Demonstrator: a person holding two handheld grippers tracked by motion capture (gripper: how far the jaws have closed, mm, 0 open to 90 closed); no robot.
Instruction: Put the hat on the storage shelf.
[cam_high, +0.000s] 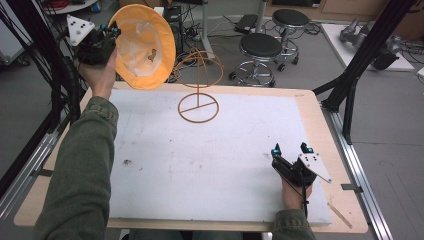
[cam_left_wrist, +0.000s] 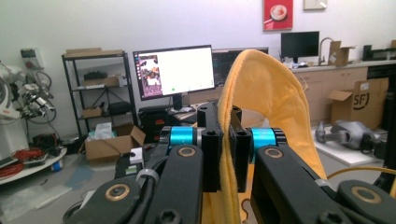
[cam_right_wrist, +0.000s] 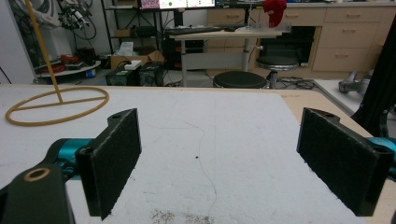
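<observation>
My left gripper (cam_high: 111, 31) clamps one yellow hat (cam_high: 142, 46), held on edge, opening facing right; my right gripper (cam_high: 292, 148) gapes empty; one wire stand (cam_high: 199, 82).

The hat (cam_high: 142, 47) was orange-yellow with a pale lining; the wire stand (cam_high: 199, 102) at its 5 o'clock matched; the counter (cam_high: 210, 150) was white.

Wooden table (cam_high: 320, 115) topped by white mat (cam_high: 200, 165), scuffed and stained. Yellow wire stand (cam_high: 198, 107) on mat, ahead-left of right gripper (cam_high: 292, 149), which rests on mat's near right part.
</observation>
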